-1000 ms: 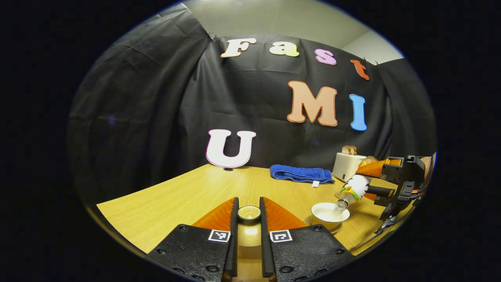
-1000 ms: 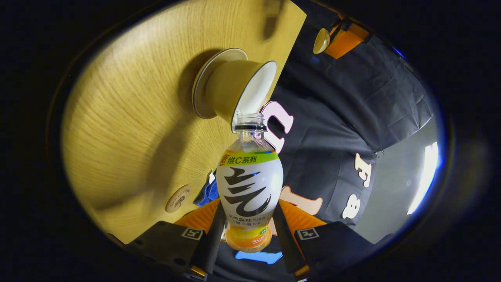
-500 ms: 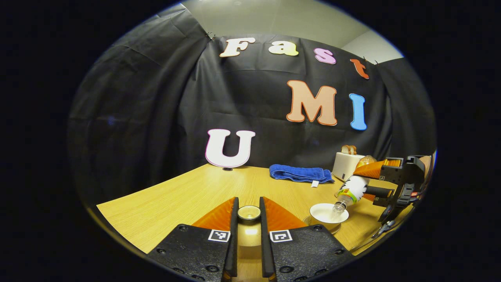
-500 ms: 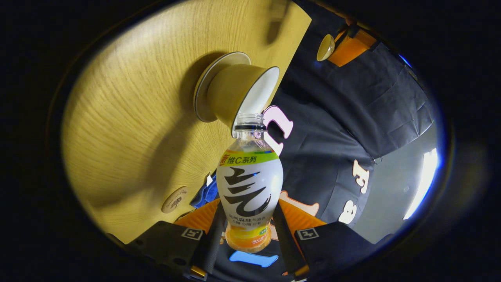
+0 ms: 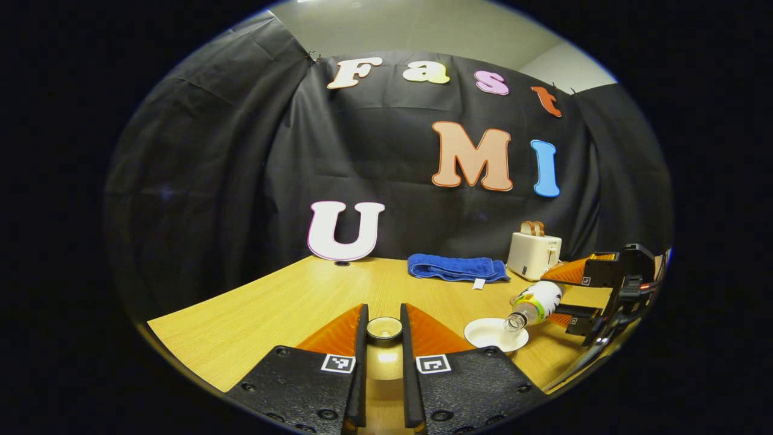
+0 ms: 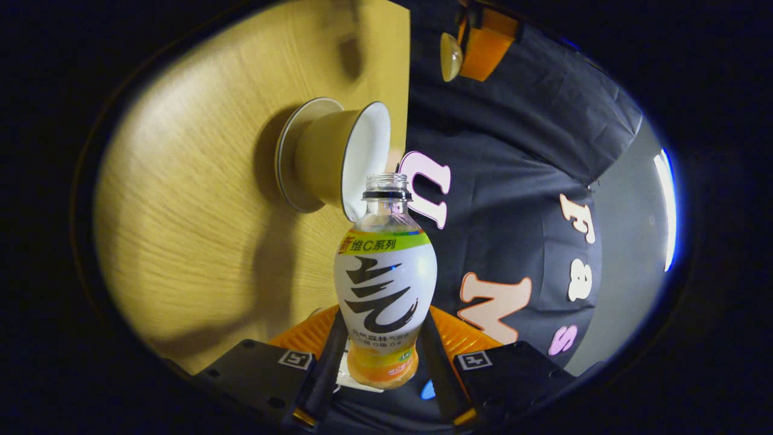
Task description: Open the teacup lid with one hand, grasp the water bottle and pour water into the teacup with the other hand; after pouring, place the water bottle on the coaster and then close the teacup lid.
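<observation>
Table (image 5: 290,302): light wood, runs back to the black booth wall; everything stands on it.
Towel (image 5: 456,267): blue, folded, flat at the back of the table by the wall, left of the toaster.
Toaster (image 5: 534,254): white, bread in the slots, back right, just beside the towel.
R gripper (image 6: 381,356): closed on the water bottle, both fingers pressing its lower body, one each side. Held sideways, so in the right gripper view the table stands like a wall on the left. In the left gripper view the same tool is at the far right (image 5: 564,311) w/ the bottle sticking out toward the cup.
Water bottle (image 6: 384,284): white label w/ green band up top, orange base, no cap. Tipped about level, mouth right at the teacup rim, just over the opening. Can't tell if water is coming out.
L gripper (image 5: 384,356): narrow, fingers pinched on the teacup lid, held up above the table, left of the cup and apart from it.
Teacup (image 6: 338,160): tan outside, white inside, open, sits on its saucer (image 6: 288,154) near the right front of the table.
Teacup lid (image 5: 384,328): small, round, glossy, betw. the L fingers; in the right gripper view it shows far off at the top (image 6: 450,56).
</observation>
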A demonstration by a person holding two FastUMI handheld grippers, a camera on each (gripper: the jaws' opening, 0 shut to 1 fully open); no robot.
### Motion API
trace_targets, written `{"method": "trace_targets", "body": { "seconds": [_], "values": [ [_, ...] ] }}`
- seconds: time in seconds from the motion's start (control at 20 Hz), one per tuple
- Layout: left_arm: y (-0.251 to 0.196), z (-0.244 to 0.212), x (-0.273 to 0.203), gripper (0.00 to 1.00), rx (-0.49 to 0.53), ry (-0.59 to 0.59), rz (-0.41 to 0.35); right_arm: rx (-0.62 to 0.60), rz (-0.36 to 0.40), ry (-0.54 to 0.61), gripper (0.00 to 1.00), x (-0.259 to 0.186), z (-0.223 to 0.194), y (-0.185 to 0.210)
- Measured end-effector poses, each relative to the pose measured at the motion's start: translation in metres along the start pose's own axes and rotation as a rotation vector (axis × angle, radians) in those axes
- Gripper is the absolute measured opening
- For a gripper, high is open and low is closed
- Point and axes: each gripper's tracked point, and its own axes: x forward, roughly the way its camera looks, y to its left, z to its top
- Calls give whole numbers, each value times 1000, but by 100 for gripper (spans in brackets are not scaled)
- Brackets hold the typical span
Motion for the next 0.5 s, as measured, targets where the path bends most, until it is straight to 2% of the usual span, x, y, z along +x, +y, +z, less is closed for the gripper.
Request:
{"method": "trace_targets", "body": {
  "seconds": [0.25, 0.4, 0.5],
  "values": [
    [-8, 4, 4, 22, 14, 7, -3, 208, 37, 1, 73, -3, -2, 5],
    [-17, 6, 7, 22, 25, 7, -11, 378, 66, 11, 70, -1, -8, 12],
    [-26, 7, 10, 22, 30, 9, -25, 533, 98, 31, 68, -4, -11, 18]
  ]
}}
